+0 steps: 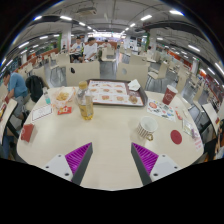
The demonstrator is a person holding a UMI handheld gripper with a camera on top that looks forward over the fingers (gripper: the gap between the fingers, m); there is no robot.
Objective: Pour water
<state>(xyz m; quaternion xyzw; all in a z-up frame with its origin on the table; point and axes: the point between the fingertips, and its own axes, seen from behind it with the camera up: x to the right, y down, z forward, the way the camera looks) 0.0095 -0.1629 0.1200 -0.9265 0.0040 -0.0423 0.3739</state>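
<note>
My gripper (111,156) hovers over the near part of a pale table (110,135). It is open, and only bare tabletop shows between the purple pads (76,158). Beyond the fingers and a little left stands a clear bottle-like vessel with an amber tint (86,104). Ahead to the right sits a white cup on a saucer (147,127). Further right lies a round red coaster (176,137), and a reddish cup (169,95) stands at the far right of the table.
A white tray with food (112,93) lies across the table's far middle. A bowl (61,97) and a red item (27,131) sit to the left. A person in blue (17,88) sits at the left; chairs and more people fill the hall behind.
</note>
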